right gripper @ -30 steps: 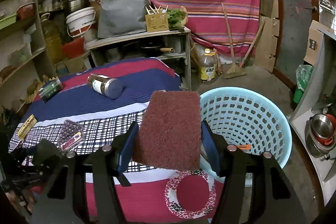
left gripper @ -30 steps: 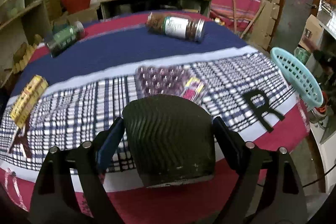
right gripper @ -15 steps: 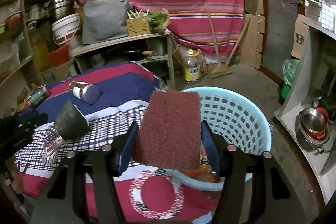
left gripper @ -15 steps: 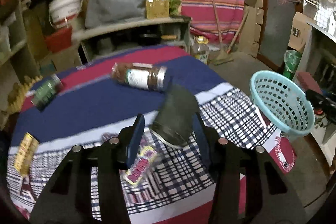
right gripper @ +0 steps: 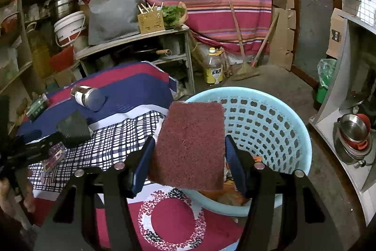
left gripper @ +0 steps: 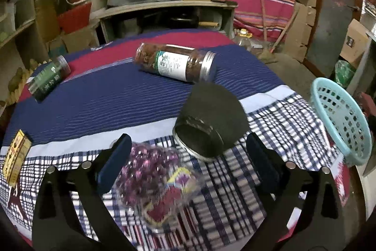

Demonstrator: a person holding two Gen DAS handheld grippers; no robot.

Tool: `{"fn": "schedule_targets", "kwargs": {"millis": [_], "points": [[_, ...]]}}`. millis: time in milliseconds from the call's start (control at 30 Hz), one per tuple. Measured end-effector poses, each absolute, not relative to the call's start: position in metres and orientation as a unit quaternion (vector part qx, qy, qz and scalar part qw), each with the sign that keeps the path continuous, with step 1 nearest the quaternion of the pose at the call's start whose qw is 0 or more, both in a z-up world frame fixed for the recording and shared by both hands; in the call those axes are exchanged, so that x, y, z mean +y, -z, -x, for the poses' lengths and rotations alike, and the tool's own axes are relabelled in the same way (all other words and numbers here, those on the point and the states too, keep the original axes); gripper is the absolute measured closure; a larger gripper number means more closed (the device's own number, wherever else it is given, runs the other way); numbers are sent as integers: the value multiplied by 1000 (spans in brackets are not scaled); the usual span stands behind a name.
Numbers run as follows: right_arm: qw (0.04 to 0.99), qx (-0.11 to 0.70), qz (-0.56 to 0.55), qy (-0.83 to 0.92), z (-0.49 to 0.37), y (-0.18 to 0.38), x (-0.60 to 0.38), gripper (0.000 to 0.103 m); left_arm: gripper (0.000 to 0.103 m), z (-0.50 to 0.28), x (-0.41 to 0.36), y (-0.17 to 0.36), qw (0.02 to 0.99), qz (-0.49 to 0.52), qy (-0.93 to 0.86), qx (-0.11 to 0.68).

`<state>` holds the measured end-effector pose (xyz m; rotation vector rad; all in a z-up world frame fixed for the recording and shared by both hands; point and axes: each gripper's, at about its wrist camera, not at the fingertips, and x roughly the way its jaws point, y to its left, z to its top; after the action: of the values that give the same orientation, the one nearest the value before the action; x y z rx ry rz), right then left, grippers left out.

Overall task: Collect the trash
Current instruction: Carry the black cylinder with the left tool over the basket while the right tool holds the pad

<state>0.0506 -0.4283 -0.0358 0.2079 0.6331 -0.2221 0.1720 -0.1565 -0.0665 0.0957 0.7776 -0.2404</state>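
Observation:
My left gripper (left gripper: 188,154) is open and empty. A black ribbed cup (left gripper: 211,124) lies on its side on the checked cloth just ahead of it, free of the fingers; it also shows in the right wrist view (right gripper: 74,128). A clear pack of purple beads (left gripper: 152,175) lies under the left gripper. My right gripper (right gripper: 190,152) is shut on a maroon scouring pad (right gripper: 190,145), held over the near rim of the light blue basket (right gripper: 282,124). The basket also shows at the right of the left wrist view (left gripper: 340,124).
A brown jar with a metal lid (left gripper: 176,62), a green jar (left gripper: 48,78) and a yellow box (left gripper: 16,157) lie on the cloth-covered table (left gripper: 105,98). Shelves with a bucket and clutter stand behind. Steel bowls (right gripper: 354,135) sit at the right.
My left gripper has opened and let go of the black cup, which now lies on the table. My right gripper has moved with the pad closer over the basket.

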Motion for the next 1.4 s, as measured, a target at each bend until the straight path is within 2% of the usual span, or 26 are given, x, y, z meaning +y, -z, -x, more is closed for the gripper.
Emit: {"fn": "schedule_targets", "kwargs": {"millis": [433,467,567,700,900,1133,1400], "points": [[934,321,-103,116,-62,44,-432,43,6,-217,-182,84,903,-56,134,404],[934,321,-103,116,-63,44,-432,43,8,-218,-185,85,903,-60,136,403],[934,322,-102,116,-64,45,-433,43,23,-216,-190,87,899,-68,156,403],[933,324,-103,116,-63,47,-433,43,24,-207,-194,84,902,-84,157,394],[935,318,-104,120,-57,45,-438,43,24,-184,-203,54,914,-85,168,360],[936,302,-106,144,-37,35,-458,43,24,-152,-248,5,923,-80,217,306],[937,283,-101,179,-17,18,-489,43,24,-126,-318,-4,916,-93,274,277]]}}
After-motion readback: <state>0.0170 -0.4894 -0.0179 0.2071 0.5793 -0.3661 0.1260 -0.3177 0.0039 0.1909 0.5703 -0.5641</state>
